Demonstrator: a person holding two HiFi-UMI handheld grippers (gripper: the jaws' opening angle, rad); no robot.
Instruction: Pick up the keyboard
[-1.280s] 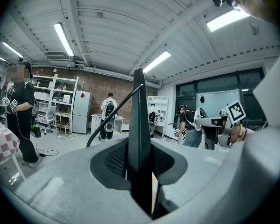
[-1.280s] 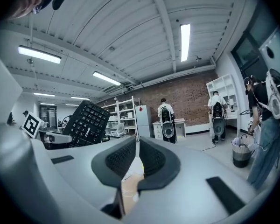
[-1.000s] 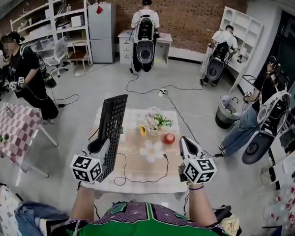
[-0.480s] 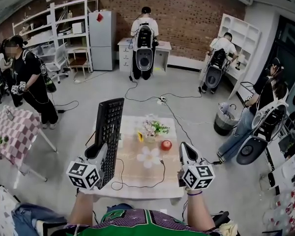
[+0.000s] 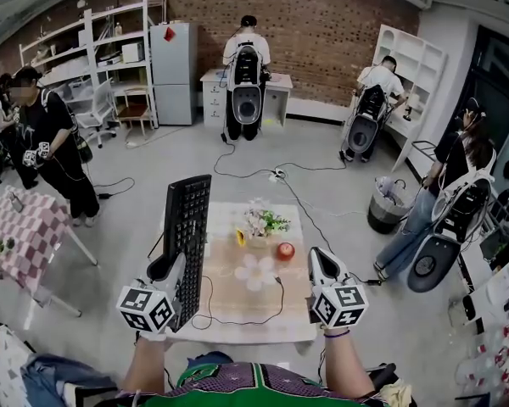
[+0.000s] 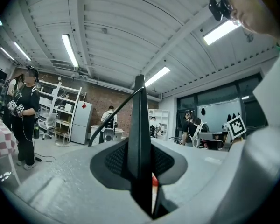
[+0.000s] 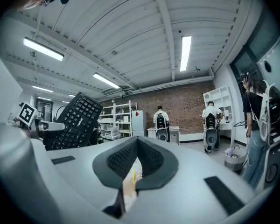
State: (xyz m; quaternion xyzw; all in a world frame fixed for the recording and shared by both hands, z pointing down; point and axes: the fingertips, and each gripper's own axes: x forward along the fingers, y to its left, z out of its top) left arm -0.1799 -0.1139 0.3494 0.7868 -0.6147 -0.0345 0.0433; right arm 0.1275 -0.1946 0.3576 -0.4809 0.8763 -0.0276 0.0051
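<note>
A black keyboard (image 5: 188,227) is held off the table, its far end pointing away from me over the table's left side. My left gripper (image 5: 171,265) is shut on its near end. In the left gripper view the keyboard (image 6: 140,134) stands edge-on between the pads, with my left gripper (image 6: 141,160) clamped on it. Its black cable (image 5: 237,310) trails across the table. My right gripper (image 5: 320,258) hovers at the table's right side, shut with nothing in it. From the right gripper view the keyboard (image 7: 74,120) shows tilted at left, and my right gripper (image 7: 136,158) has its pads together.
The low table (image 5: 237,325) has a beige flowered cloth, a small vase of flowers (image 5: 259,225) and a red apple (image 5: 285,251). A checkered table (image 5: 25,223) stands at left. A bin (image 5: 383,203) and several people stand around the room, and cables (image 5: 271,172) lie on the floor.
My left gripper has lifted the keyboard slightly higher. The right gripper has stayed in place.
</note>
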